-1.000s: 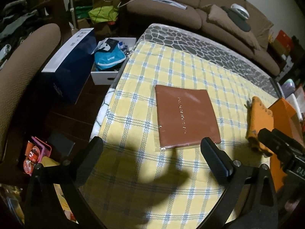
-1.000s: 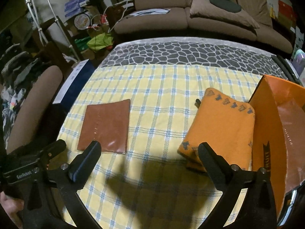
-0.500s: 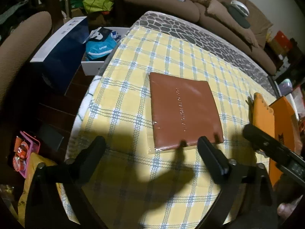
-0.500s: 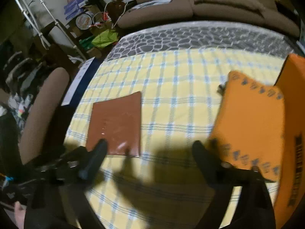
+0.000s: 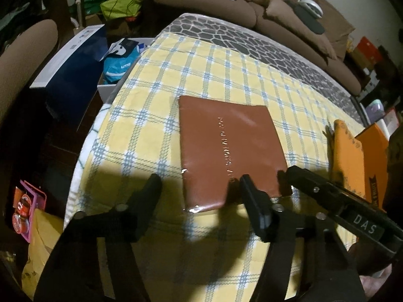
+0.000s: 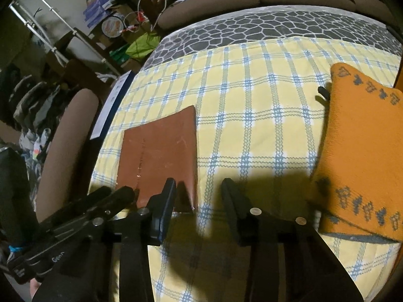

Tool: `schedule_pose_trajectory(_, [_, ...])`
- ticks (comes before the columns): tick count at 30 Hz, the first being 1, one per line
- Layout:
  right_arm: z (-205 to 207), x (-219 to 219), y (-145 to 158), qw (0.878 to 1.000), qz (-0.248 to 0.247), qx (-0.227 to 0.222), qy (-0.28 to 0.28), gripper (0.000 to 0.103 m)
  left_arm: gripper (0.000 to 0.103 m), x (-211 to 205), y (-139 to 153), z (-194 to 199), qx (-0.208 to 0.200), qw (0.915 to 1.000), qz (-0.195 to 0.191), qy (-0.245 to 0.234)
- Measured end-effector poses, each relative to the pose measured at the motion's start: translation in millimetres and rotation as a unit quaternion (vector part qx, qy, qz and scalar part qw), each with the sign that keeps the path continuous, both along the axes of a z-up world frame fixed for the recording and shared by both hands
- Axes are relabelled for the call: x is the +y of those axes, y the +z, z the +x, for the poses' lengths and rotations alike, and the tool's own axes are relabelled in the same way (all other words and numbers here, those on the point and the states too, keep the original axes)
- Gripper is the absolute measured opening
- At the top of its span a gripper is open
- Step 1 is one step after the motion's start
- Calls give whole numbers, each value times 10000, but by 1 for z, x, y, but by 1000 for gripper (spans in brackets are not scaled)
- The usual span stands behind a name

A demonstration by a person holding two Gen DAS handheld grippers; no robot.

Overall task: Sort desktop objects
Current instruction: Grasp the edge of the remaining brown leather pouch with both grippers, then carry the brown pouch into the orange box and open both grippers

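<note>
Left wrist view: my left gripper (image 5: 200, 183) and right gripper (image 6: 197, 188) are closing, half-open, over the brown pouch's (image 5: 229, 148) near edge, gripping nothing yet. Orange cloth (image 6: 362, 151) lies right. I judge sorting barely begun.

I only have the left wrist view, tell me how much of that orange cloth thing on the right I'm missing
Observer: The right wrist view shows the orange cloth broadly: folded, with a row of grey-blue figures along its near and far borders.
Operator: Anything beside it?
Observer: A small dark object pokes out at its far left corner.
Operator: Where's the right gripper?
Observer: The right gripper, jaws closing, straddles the near right corner of the brown packet, not yet pressing it.
</note>
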State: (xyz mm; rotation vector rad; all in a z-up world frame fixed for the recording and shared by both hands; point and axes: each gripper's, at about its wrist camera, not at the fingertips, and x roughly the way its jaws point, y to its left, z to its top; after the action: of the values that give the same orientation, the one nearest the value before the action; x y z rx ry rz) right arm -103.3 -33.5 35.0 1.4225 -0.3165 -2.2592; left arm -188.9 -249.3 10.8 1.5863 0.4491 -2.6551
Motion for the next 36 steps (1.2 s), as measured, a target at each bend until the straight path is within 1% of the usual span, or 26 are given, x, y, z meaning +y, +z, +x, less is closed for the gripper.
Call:
schedule_pose_trajectory(1, [0, -2, -1, 10000, -39, -10, 60, 27, 42, 2, 0, -1, 3, 10000, 25, -41])
schedule_pose_trajectory(2, [0, -3, -2, 9999, -65, -44, 117, 21, 35, 4, 0, -2, -7, 9999, 54, -85])
schedule_pose_trajectory(3, [0, -5, -3, 9998, -76, -89, 175, 18, 34, 6, 0, -2, -22, 10000, 18, -95])
schedule_pose_trajectory(4, [2, -8, -4, 9998, 14, -51, 197, 17, 34, 8, 0, -2, -30, 9999, -40, -88])
schedule_pose_trajectory(5, [3, -9, -3, 9998, 48, -11, 208, 18, 31, 9, 0, -2, -38, 9999, -58, -74])
schedule_pose_trajectory(7, [4, -9, -2, 9997, 93, -8, 233, 18, 25, 7, 0, -1, -61, 10000, 12, -23])
schedule_pose_trajectory(9, [5, -6, 1, 9998, 93, 9, 200, 17, 19, 3, 1, 0, -84, 9998, 170, 15])
schedule_pose_trajectory(10, [4, -7, 1, 9998, 70, 10, 189, 17, 18, 2, 3, 1, -71, 9997, 226, 23])
schedule_pose_trajectory(13, [5, -1, 12, 9998, -69, 82, 140, 17, 18, 2, 17, 5, 112, 9993, 361, 36])
schedule_pose_trajectory(16, [8, 6, 28, 9996, -129, 232, 92, 17, 18, 6, 37, 9, 395, 9980, 489, 2])
schedule_pose_trajectory(21, [16, 33, 63, 9979, -361, 535, -81, 17, 18, 22, 78, 16, 848, 9938, 707, -160])
schedule_pose_trajectory(24, [22, 56, 84, 9963, -426, 728, -190, 17, 18, 44, 99, 22, 1082, 9904, 791, -341])
schedule_pose_trajectory(26, [27, 72, 96, 9954, -386, 834, -259, 17, 18, 58, 111, 23, 1200, 9876, 885, -499])
schedule_pose_trajectory(29, [34, 102, 108, 9943, -359, 918, -410, 17, 18, 84, 125, 24, 1343, 9826, 1070, -708])
schedule_pose_trajectory(32, [39, 135, 113, 9935, -305, 930, -589, 17, 18, 117, 133, 22, 1403, 9792, 1132, -933])
schedule_pose_trajectory(36, [43, 174, 118, 9919, -213, 925, -843, 17, 18, 163, 135, 18, 1389, 9755, 1193, -1216])
